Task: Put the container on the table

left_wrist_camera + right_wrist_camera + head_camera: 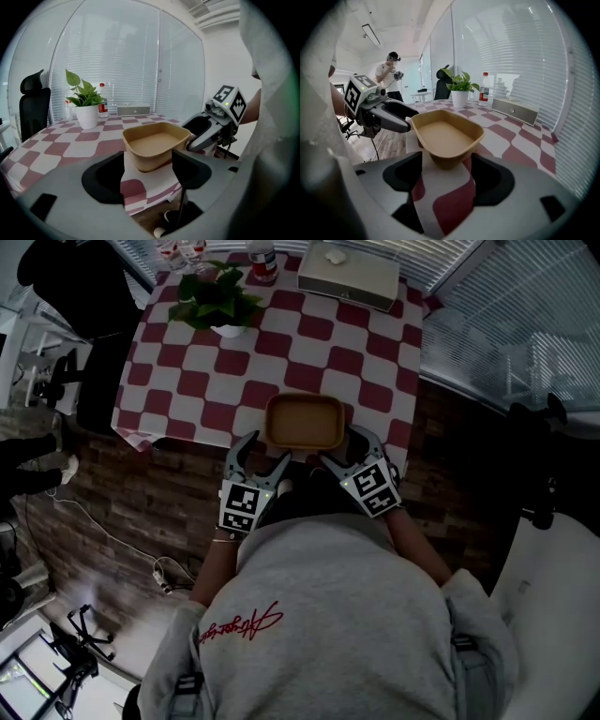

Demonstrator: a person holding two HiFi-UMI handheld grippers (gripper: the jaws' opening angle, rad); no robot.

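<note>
A tan, empty container (pixel 302 421) rests on the red-and-white checked table (pixel 234 381), right at its near edge. My left gripper (pixel 262 454) is open at the container's near left corner, and my right gripper (pixel 352 451) is open at its near right corner. In the left gripper view the container (pixel 157 143) sits just beyond the spread jaws of the left gripper (pixel 149 161), with the right gripper (pixel 211 131) beside it. The right gripper view has the container (pixel 445 136) ahead of the right gripper (pixel 446 164), whose jaws are apart. Neither gripper holds anything.
A potted plant (pixel 220 301), a bottle (pixel 262 261) and a white box (pixel 349 276) stand at the table's far side. A black office chair (pixel 89 296) is at the left. Window blinds (pixel 525 324) run behind. A person (pixel 391 75) stands in the background.
</note>
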